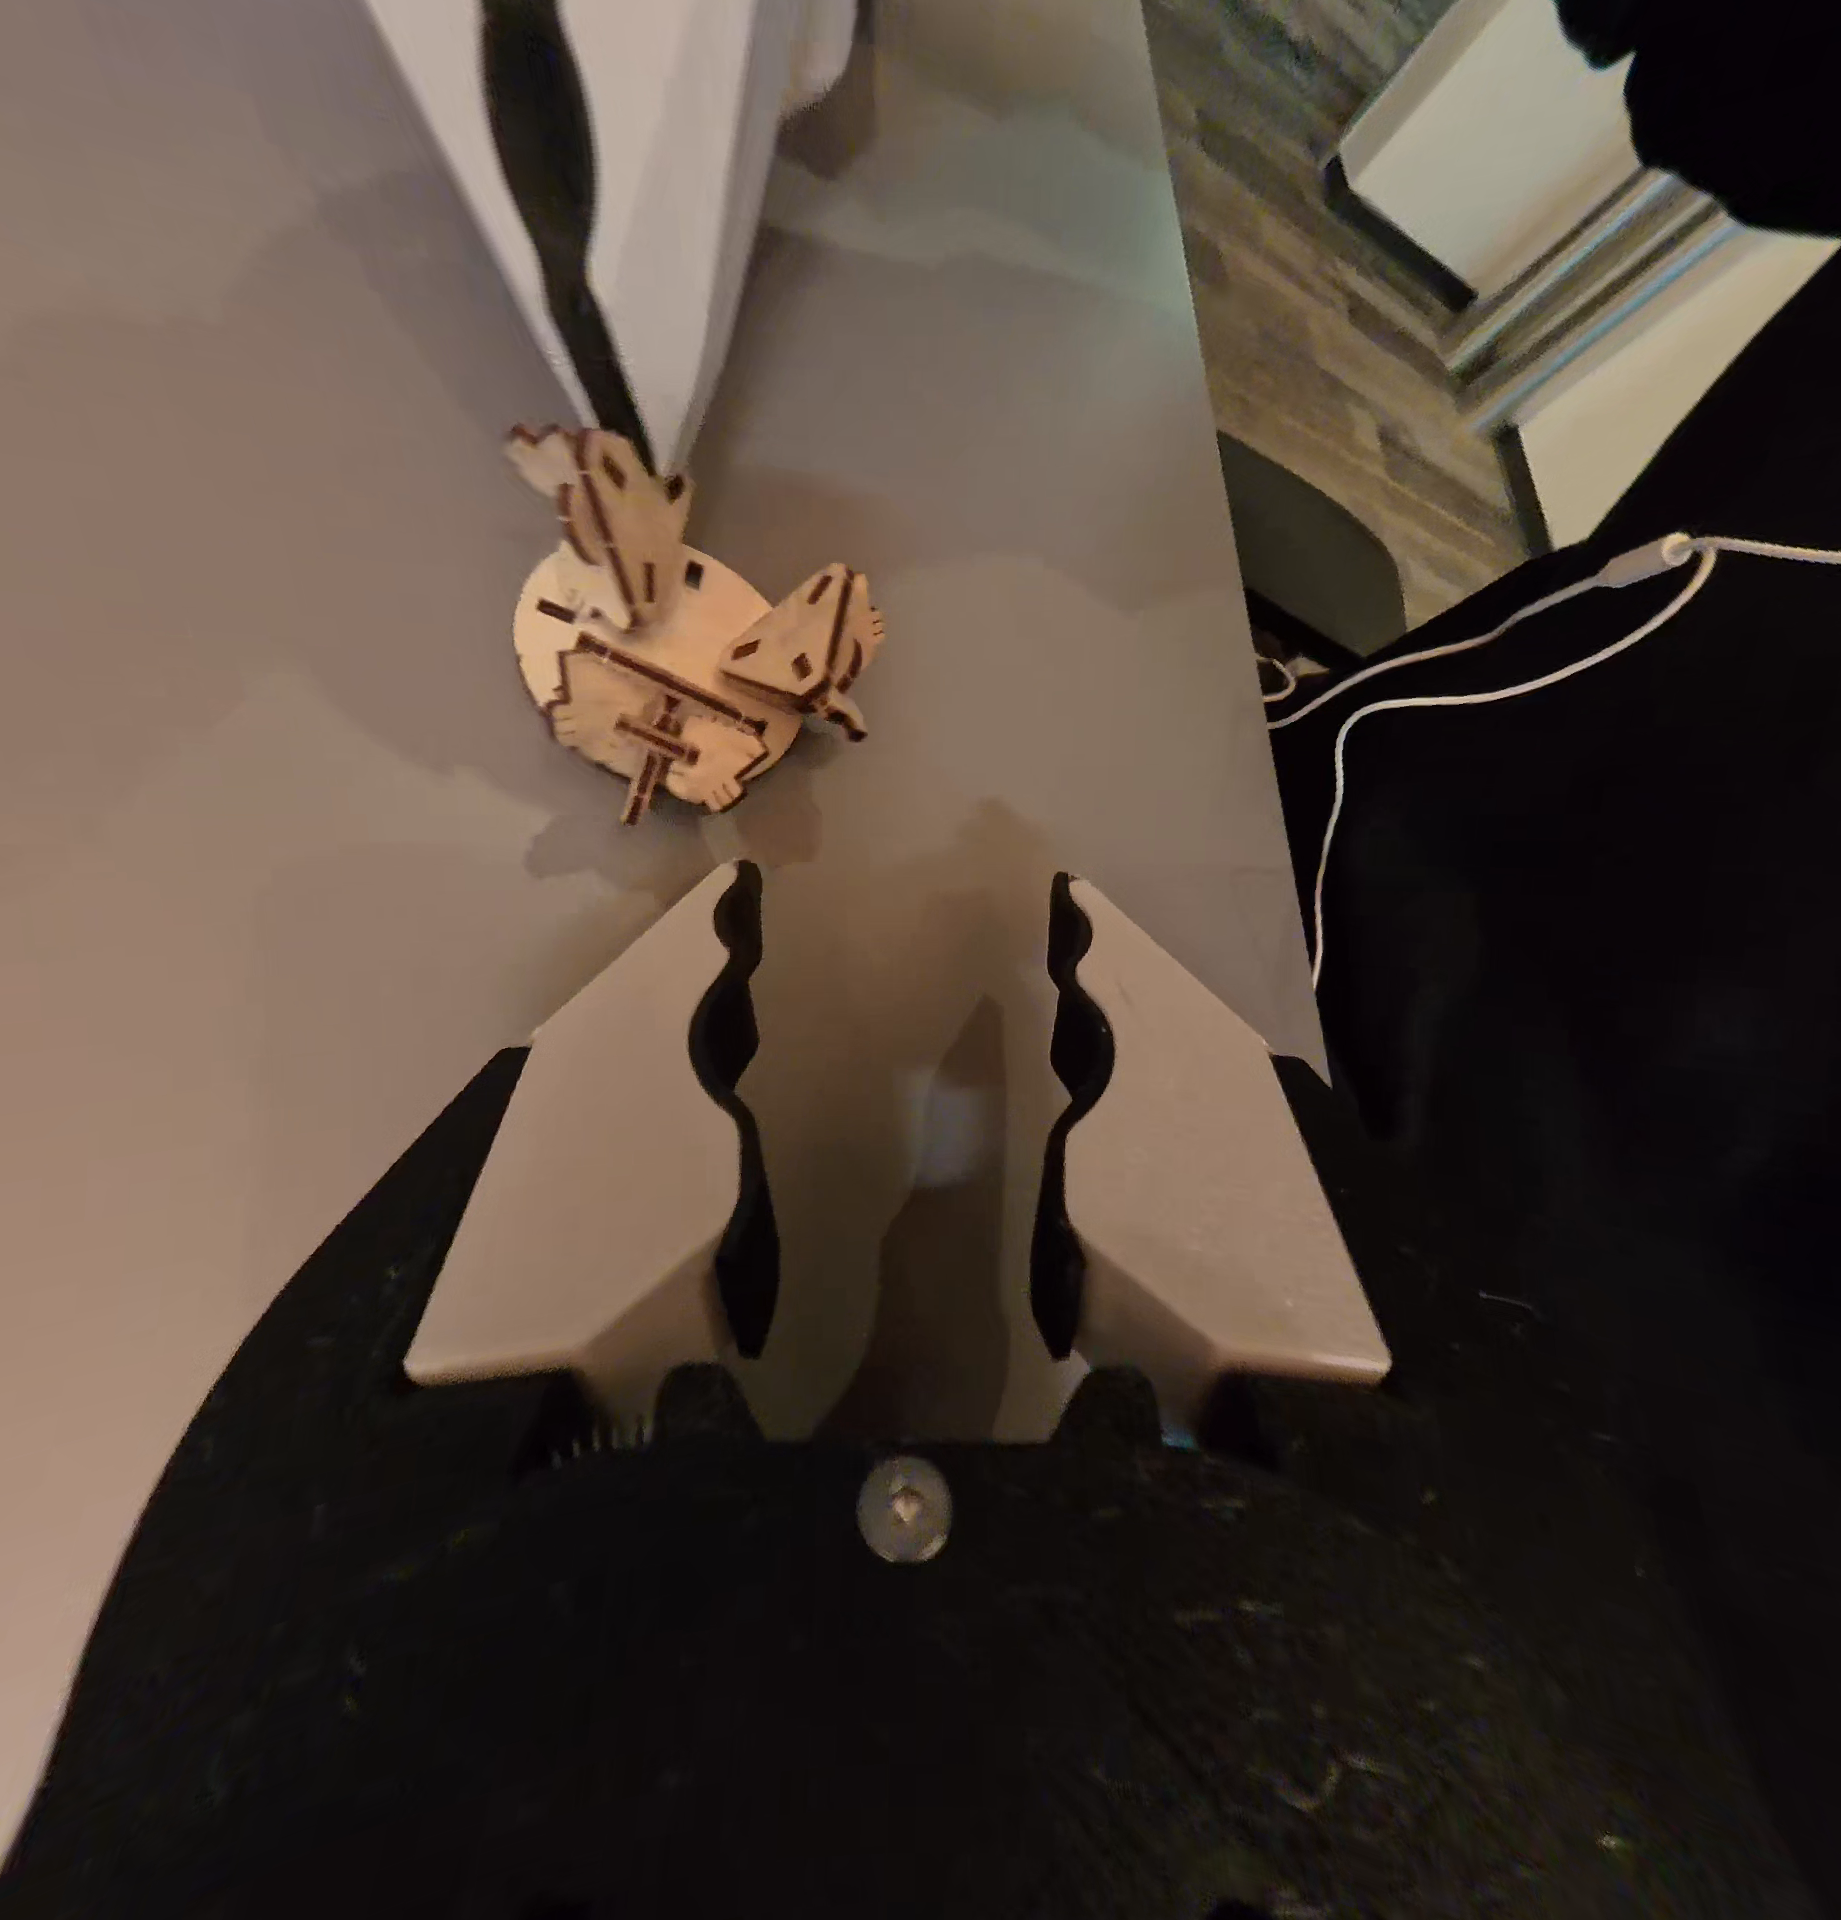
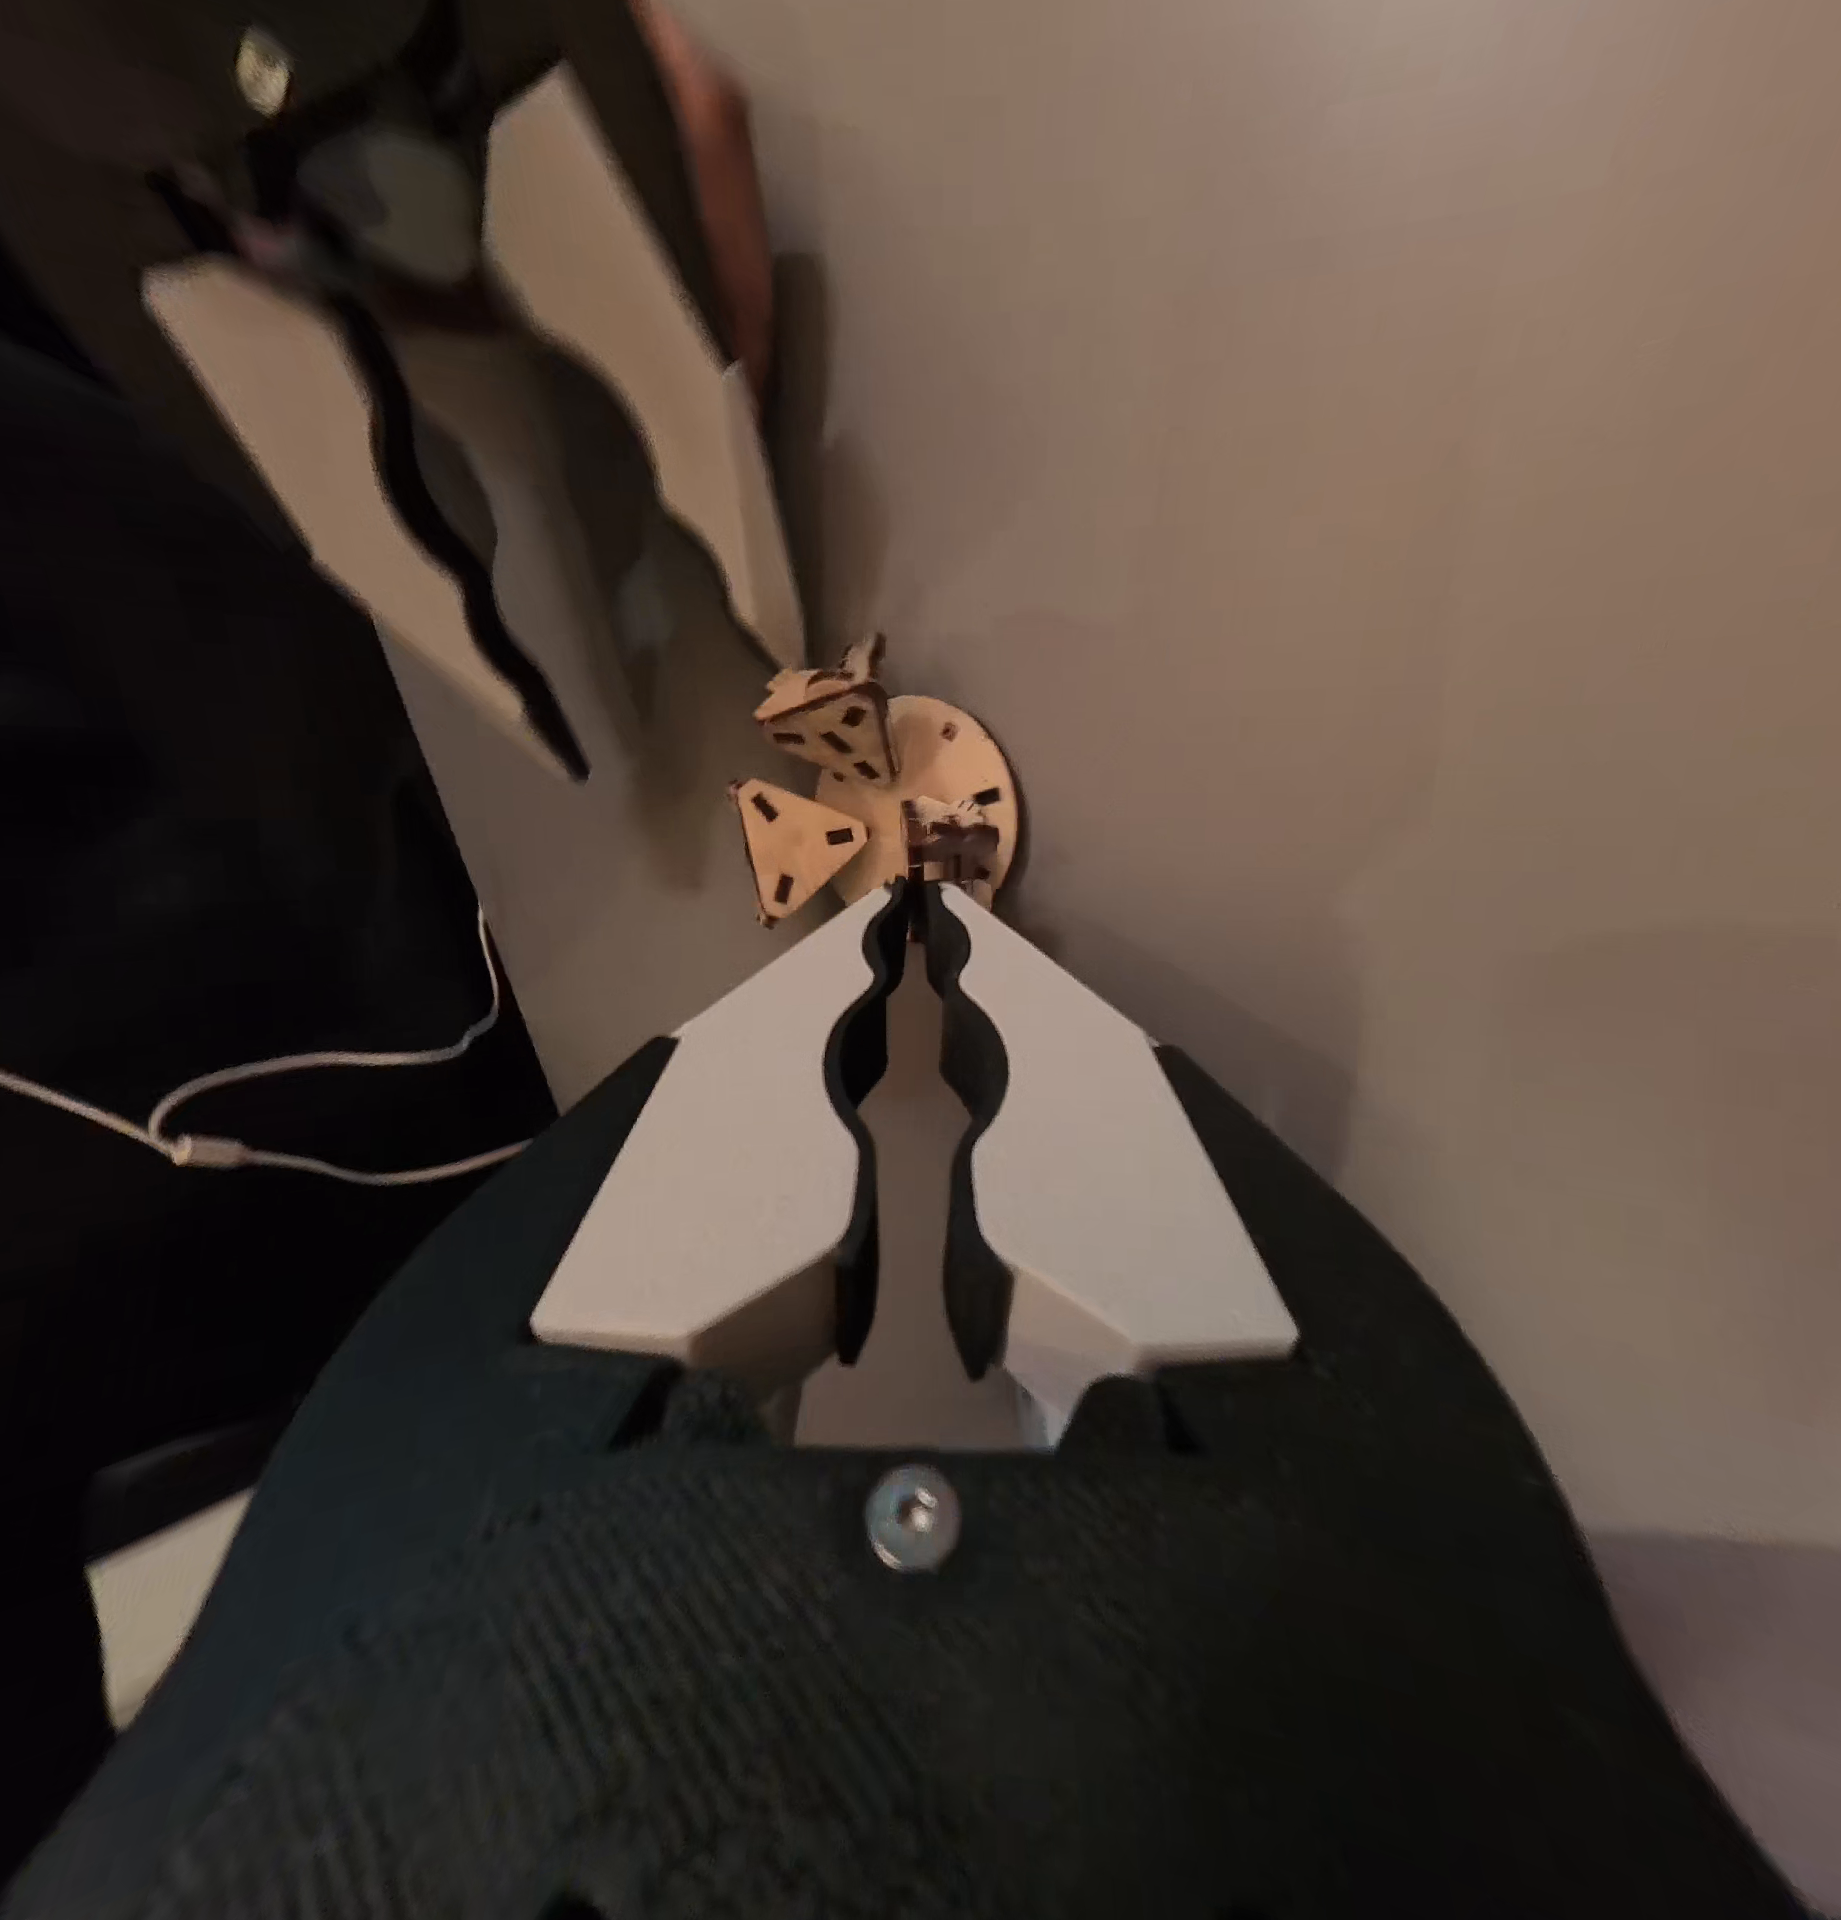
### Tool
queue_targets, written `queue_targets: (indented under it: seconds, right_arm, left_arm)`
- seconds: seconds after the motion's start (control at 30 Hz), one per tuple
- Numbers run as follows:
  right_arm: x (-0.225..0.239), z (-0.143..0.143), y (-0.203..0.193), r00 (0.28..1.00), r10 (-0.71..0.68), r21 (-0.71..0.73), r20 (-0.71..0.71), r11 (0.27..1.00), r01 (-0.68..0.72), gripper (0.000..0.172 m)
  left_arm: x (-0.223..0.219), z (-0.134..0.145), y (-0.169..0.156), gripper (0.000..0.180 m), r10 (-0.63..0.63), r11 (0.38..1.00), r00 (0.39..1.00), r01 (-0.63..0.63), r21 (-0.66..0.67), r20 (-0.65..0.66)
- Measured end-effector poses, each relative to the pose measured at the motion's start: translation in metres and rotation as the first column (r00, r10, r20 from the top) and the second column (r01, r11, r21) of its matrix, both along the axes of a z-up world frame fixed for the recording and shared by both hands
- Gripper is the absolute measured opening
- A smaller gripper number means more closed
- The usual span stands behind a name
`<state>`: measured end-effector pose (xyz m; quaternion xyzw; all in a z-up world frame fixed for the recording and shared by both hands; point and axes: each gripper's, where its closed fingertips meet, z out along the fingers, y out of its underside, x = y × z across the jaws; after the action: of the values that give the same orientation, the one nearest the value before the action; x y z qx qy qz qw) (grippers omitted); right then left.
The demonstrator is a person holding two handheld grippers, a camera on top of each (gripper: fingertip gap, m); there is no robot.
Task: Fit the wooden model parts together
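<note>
A small laser-cut wooden model (image 1: pixel 646 665) stands on a round wooden base on the grey table (image 1: pixel 272 727). It carries an upright piece (image 1: pixel 609 520) and a wedge-shaped piece (image 1: pixel 802 644). My left gripper (image 1: pixel 905 878) is open and empty, just short of the model and to its right. My right gripper (image 2: pixel 914 896) is shut on the thin edge of a wooden piece (image 2: pixel 942 836) at the near rim of the model (image 2: pixel 947 769). In the left wrist view its tip (image 1: pixel 672 468) meets the upright piece from the far side. The left gripper (image 2: pixel 677 707) shows blurred and open at the upper left.
The table's edge (image 1: pixel 1259 727) runs close to my left gripper's right. Beyond it are a person's dark clothing (image 1: pixel 1622 1039) and a white cable (image 1: pixel 1415 707), which also shows in the right wrist view (image 2: pixel 324 1070). A white box (image 1: pixel 1487 135) sits on the floor.
</note>
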<state>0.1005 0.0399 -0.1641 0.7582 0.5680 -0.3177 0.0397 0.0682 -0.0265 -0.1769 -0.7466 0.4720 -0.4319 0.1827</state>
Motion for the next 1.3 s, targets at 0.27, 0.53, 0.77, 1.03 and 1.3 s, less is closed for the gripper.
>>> queue_targets:
  seconds: [0.27,0.53,0.77,1.03,1.3]
  right_arm:
    - [-0.006,0.007,0.01,0.963,0.251,0.157,0.094,0.952,-0.264,0.0]
    - [-0.008,0.007,0.008,0.836,0.449,0.121,0.317,0.855,-0.505,0.0]
    - [-0.013,0.002,0.004,0.752,0.514,0.061,0.412,0.808,-0.586,0.0]
    - [-0.013,-0.001,0.005,0.707,0.546,0.061,0.449,0.771,-0.634,0.0]
    - [-0.005,-0.001,0.002,0.689,0.559,0.024,0.462,0.768,-0.64,0.0]
  left_arm:
    - [-0.003,0.017,0.019,0.059,0.123,0.987,0.98,-0.104,-0.124,0.158]
    - [0.001,0.021,0.022,0.069,0.158,0.973,0.967,-0.118,-0.2,0.2]
    - [0.004,0.019,0.019,0.072,0.151,0.974,0.971,-0.114,-0.196,0.184]
    - [0.004,0.02,0.02,0.074,0.163,0.972,0.967,-0.123,-0.201,0.196]
    - [0.003,0.022,0.021,0.075,0.171,0.968,0.963,-0.126,-0.216,0.207]
